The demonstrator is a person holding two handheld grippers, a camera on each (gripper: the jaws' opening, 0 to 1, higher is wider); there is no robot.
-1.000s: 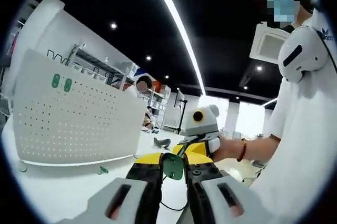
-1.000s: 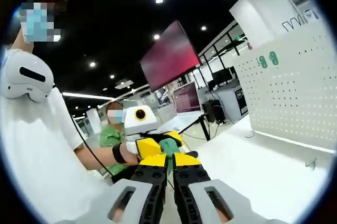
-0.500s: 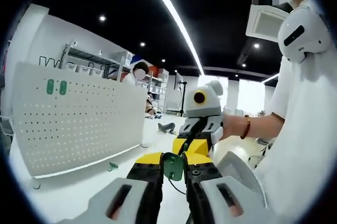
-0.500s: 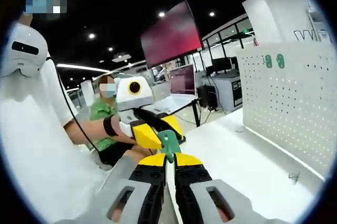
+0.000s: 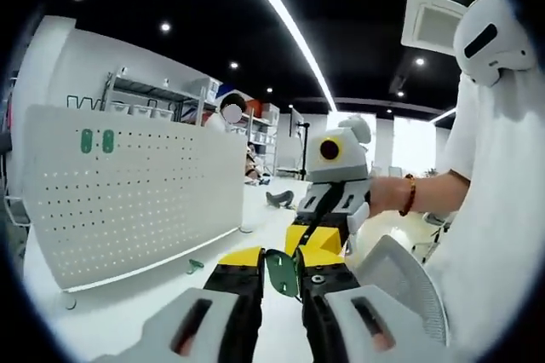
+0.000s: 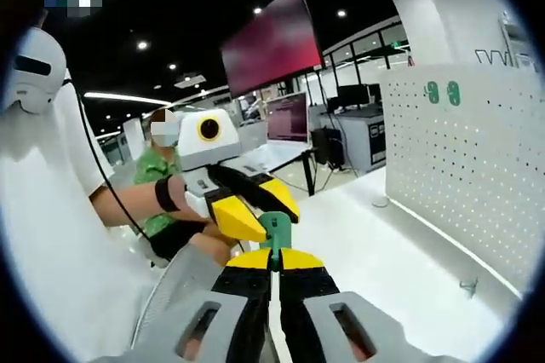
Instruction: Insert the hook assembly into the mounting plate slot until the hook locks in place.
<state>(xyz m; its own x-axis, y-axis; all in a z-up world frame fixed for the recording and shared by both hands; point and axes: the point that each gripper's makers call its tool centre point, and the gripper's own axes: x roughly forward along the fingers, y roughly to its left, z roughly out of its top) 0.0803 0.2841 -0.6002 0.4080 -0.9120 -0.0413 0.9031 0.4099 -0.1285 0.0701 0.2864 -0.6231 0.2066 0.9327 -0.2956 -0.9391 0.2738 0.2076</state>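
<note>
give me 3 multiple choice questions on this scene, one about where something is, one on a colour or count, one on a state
1. Where do the two green pieces already on the white pegboard sit?
A. near its top edge
B. along its bottom edge
C. on the table in front of it

2. What colour is the part held between the left gripper's jaws?
A. red
B. green
C. blue

3. How does the right gripper stand?
A. wide open, holding nothing
B. shut on a green hook part
C. lying flat on the table

Answers:
1. A: the two green pieces sit side by side near the top of the pegboard.
2. B: the flat part clamped in the left gripper is green.
3. B: the right gripper has its jaws closed on the green hook part that rises from between them.
</note>
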